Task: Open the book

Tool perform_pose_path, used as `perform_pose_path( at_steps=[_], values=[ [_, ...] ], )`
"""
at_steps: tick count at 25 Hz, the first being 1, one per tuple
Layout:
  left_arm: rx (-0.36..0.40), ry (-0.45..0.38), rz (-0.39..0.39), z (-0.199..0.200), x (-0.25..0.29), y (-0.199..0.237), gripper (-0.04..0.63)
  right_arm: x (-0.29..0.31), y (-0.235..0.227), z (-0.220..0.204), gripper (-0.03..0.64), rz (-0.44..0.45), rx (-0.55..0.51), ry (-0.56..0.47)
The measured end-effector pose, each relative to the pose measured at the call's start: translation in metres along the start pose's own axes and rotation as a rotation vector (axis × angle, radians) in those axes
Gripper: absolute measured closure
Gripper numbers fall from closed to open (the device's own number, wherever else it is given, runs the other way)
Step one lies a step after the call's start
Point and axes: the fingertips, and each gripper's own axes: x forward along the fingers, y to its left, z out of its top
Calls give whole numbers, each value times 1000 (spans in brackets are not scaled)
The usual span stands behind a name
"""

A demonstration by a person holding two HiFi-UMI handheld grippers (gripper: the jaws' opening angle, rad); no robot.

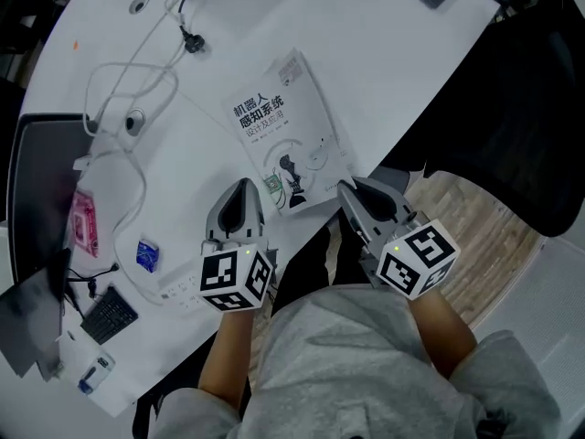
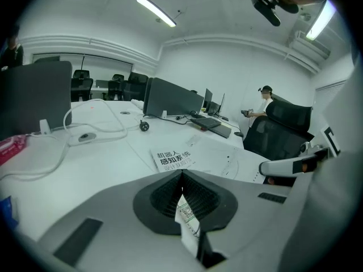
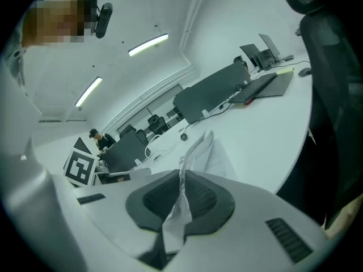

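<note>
A white paperback book (image 1: 288, 135) with dark printed characters on its cover lies on the white table (image 1: 393, 71), its near edge at the table's front edge. My left gripper (image 1: 245, 188) is shut on the book's near left corner; in the left gripper view (image 2: 182, 177) a strip of cover with a small printed code sits pinched between the pads, with the book (image 2: 195, 157) beyond. My right gripper (image 1: 347, 190) is shut on the near right corner; in the right gripper view (image 3: 181, 175) white sheets of the book (image 3: 209, 152) are clamped and lifted off the table.
White cables (image 1: 128, 126) loop left of the book. A pink packet (image 1: 84, 222), a blue packet (image 1: 147, 255) and a small black keypad (image 1: 108, 315) lie at the left. A black chair (image 1: 521, 108) stands right of the table. Monitors (image 2: 170, 98) and a seated person (image 2: 264, 103) are farther back.
</note>
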Motion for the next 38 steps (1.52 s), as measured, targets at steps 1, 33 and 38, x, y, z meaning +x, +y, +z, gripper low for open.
perform_pose_path(
  at_steps=[1,33,38],
  values=[
    [-2,-14,-2,5,-6,-1,586,1,7,4,571,11,-20,-1],
    [-159,-235,195,18,-168,76,586,109,195,-114,571,394,-341,336],
    [-163,-235,206,15,-175,84,586,128,181,-141,569,324,-260,429]
  ],
)
